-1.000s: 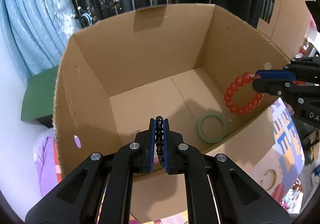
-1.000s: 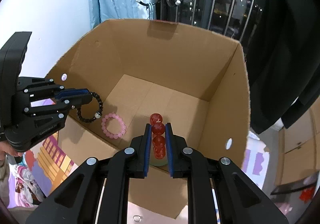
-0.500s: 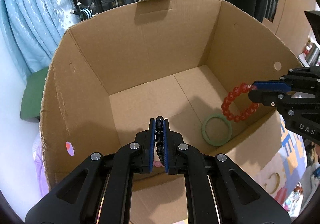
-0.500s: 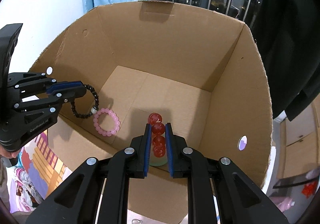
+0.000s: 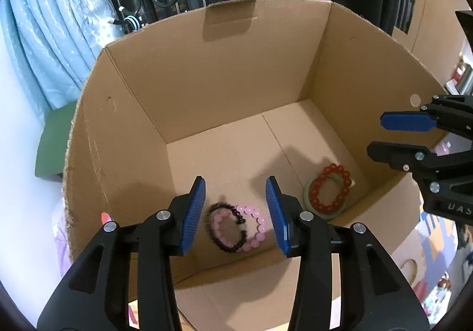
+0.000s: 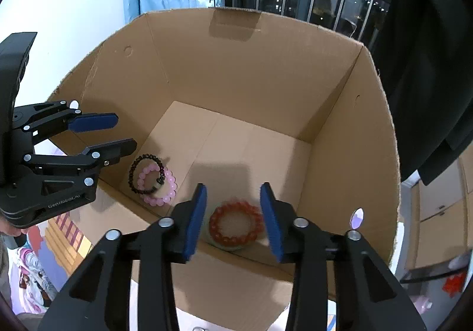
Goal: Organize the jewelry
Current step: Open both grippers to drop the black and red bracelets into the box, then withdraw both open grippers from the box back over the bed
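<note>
Left wrist view: the left gripper (image 5: 235,214) hangs over the box (image 5: 224,71), its jaws opening with nothing between the pads; the black bracelet (image 5: 226,226) lies on the pink one (image 5: 251,229) on the floor below. This looks like the release step. Next, probably, both hands lift clear to fetch more jewelry.

Right wrist view: the right gripper (image 6: 233,220) opens likewise, empty, above the red bracelet (image 6: 235,224) resting on the green bangle (image 6: 229,243). The left gripper's body reads "GenRobot.AI".
</note>
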